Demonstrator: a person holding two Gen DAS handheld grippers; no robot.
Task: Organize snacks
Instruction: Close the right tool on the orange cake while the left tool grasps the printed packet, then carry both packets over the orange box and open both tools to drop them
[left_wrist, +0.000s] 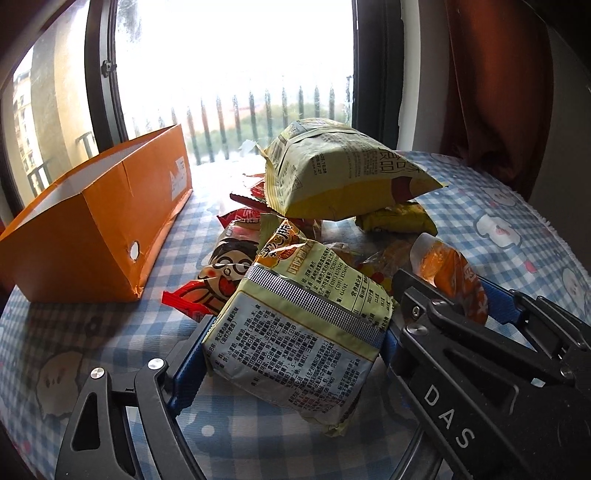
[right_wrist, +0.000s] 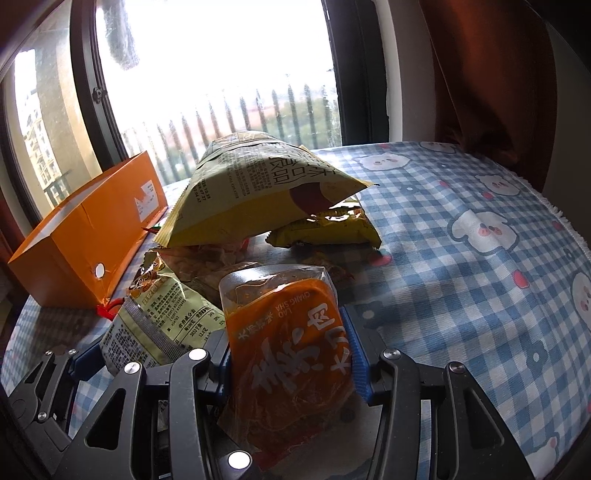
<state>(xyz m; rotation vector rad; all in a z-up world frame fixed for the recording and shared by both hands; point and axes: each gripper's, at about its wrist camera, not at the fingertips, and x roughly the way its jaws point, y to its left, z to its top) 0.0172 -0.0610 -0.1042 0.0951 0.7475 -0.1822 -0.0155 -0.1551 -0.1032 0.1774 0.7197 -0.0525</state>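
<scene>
Low, windowward; shared box (left_wrist: 110, 218) (close)

Small yellow packet (right_wrist: 328, 230) half under big bag (right_wrist: 258, 188), red wrapper (left_wrist: 207, 280) partly buried

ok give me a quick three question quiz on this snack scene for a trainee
1. True or false: the left claw holds a pale green snack packet.
2. Which claw holds the orange packet? A. left B. right
3. Fill in: the orange box sits to the ___ of the snack pile, as both cameras show it.

Key: 1 true; 2 B; 3 left. The big yellow-green bag tops the pile on the checked cloth.
</scene>
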